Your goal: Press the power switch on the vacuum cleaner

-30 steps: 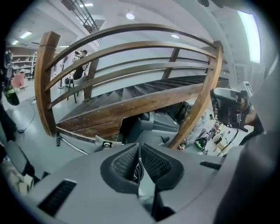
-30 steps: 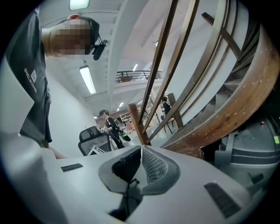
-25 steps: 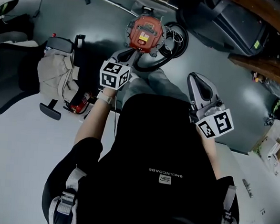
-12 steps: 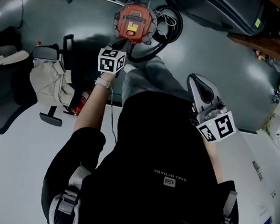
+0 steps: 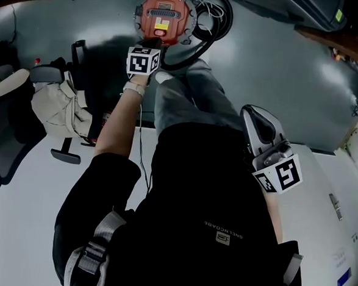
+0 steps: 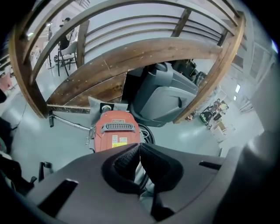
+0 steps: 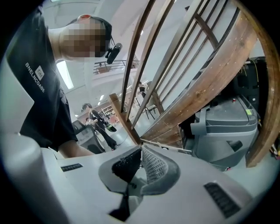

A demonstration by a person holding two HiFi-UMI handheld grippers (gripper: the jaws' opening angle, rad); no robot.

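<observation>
The red vacuum cleaner point(image 5: 164, 16) stands on the grey floor at the top of the head view, with a grille and a yellow label on its top. In the left gripper view the red vacuum cleaner point(image 6: 114, 133) sits just beyond the jaws. My left gripper point(image 5: 151, 46) is dark and reaches out at arm's length, its tip just short of the cleaner's near edge. Its jaws point(image 6: 139, 146) are shut with nothing between them. My right gripper point(image 5: 250, 109) is light grey, held back near my body. It is shut and empty point(image 7: 141, 151). I cannot make out a power switch.
A black hose coil point(image 5: 205, 25) lies right of the cleaner. A black chair point(image 5: 2, 139) with a beige cloth point(image 5: 56, 103) stands at the left. A large grey machine point(image 6: 168, 94) sits under wooden stair beams point(image 6: 131, 57). A white table point(image 5: 340, 199) is at right.
My left arm has stretched forward, bringing the left gripper closer to the red vacuum cleaner. The right gripper has stayed near my body, both grippers shut throughout.
</observation>
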